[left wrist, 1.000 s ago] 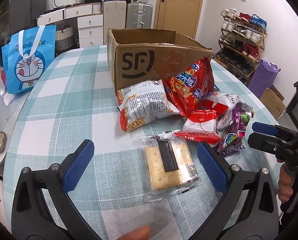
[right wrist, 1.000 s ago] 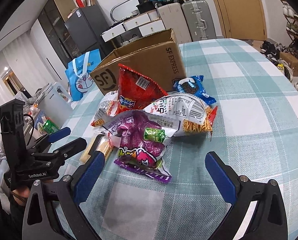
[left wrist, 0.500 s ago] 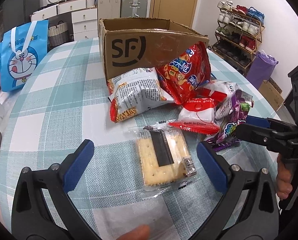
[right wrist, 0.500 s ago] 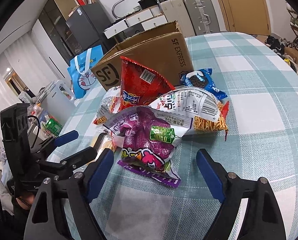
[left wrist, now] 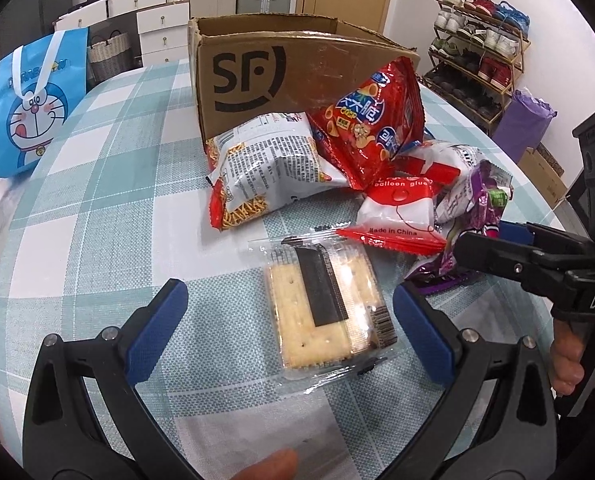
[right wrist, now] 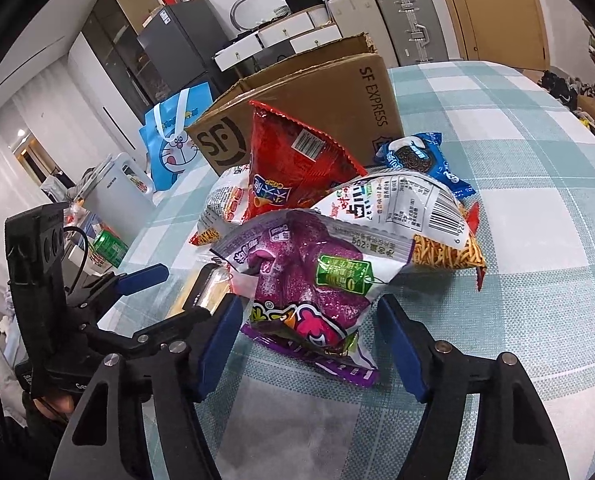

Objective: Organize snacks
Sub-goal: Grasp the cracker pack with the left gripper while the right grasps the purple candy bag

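Cracker pack (right wrist: 201, 288) mostly hidden behind left tool (right wrist: 185, 300) and purple bag (right wrist: 297, 280).

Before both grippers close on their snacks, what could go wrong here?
1. The left gripper straddles the cracker pack, which lies flat on the tablecloth; its fingers may slide over the clear wrapper or crush the crackers.
2. The purple bag leans on the noodle bag; lifting it may shift the pile.
3. The right gripper is close to the left; they might collide.
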`<action>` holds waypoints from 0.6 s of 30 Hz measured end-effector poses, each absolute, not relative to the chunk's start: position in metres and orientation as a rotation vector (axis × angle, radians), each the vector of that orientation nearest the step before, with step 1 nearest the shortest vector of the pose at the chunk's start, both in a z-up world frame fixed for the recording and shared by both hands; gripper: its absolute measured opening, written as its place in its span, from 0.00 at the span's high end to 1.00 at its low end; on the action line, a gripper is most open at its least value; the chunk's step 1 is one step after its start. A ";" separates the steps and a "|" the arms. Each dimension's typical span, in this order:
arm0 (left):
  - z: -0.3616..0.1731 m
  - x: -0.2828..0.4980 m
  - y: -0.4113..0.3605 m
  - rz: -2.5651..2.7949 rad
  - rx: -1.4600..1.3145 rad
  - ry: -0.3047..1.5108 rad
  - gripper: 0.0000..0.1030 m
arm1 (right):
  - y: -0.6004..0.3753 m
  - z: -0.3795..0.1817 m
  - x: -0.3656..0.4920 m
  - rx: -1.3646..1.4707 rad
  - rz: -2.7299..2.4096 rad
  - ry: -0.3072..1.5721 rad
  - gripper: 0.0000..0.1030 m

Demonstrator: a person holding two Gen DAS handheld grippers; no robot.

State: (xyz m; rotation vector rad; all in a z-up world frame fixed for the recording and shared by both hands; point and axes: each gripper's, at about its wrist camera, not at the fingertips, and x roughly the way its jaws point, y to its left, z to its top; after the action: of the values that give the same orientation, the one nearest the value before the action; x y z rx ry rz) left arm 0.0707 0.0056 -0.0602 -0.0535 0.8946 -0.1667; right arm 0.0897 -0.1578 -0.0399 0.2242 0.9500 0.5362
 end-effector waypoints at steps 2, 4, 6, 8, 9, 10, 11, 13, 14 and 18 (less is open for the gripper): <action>-0.061 0.072 0.004 -0.174 -0.057 0.901 0.01 | -0.157 -0.039 0.089 0.222 0.537 0.947 0.32; -0.063 0.074 0.002 -0.179 -0.055 0.912 0.01 | -0.158 -0.040 0.089 0.224 0.540 0.946 0.32; -0.064 0.074 0.001 -0.175 -0.050 0.922 0.01 | -0.158 -0.040 0.090 0.222 0.539 0.945 0.33; -0.066 0.076 0.000 -0.178 -0.052 0.932 0.01 | -0.158 -0.041 0.090 0.222 0.537 0.945 0.35; -0.066 0.077 0.000 -0.174 -0.050 0.936 0.01 | -0.158 -0.041 0.090 0.223 0.539 0.946 0.35; -0.067 0.078 0.000 -0.168 -0.048 0.941 0.01 | -0.158 -0.041 0.090 0.223 0.538 0.947 0.35; -0.068 0.080 0.000 -0.166 -0.048 0.947 0.01 | -0.158 -0.042 0.090 0.221 0.538 0.948 0.36; -0.068 0.081 0.000 -0.162 -0.042 0.948 0.01 | -0.157 -0.042 0.090 0.223 0.539 0.950 0.37; -0.069 0.081 -0.001 -0.160 -0.039 0.950 0.01 | -0.157 -0.042 0.091 0.224 0.539 0.949 0.37; -0.071 0.082 -0.004 -0.151 -0.020 0.955 0.01 | -0.156 -0.041 0.090 0.228 0.538 0.943 0.43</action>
State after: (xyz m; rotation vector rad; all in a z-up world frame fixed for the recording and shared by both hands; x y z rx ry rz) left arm 0.0819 -0.0035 -0.0707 -0.0198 0.9546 -0.1512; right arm 0.0897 -0.1563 -0.0411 0.2282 0.9429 0.5382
